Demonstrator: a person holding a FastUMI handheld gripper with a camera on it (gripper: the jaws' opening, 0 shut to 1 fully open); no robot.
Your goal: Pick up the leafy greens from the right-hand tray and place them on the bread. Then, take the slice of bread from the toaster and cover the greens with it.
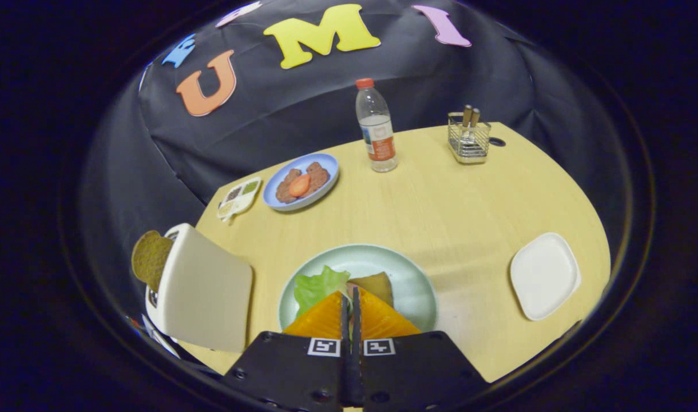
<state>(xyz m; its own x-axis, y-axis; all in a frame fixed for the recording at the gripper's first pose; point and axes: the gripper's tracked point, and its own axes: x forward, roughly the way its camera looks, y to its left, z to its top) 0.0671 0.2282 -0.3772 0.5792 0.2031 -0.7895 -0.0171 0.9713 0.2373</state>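
Observation:
My gripper hangs over the pale green plate, its fingers pressed together. The leafy greens spread out to the left of the fingertips, and the leaf's pale edge runs in between the tips. A brown slice of bread lies on the plate just ahead of the fingers, partly hidden by them. To the left stands the white toaster, with a dark slice of bread sticking out of its top. The white right-hand tray sits bare on the table to the right.
Farther back on the wooden table are a blue plate with meat patties and a tomato slice, a small sauce dish, a water bottle and a wire basket holding utensils.

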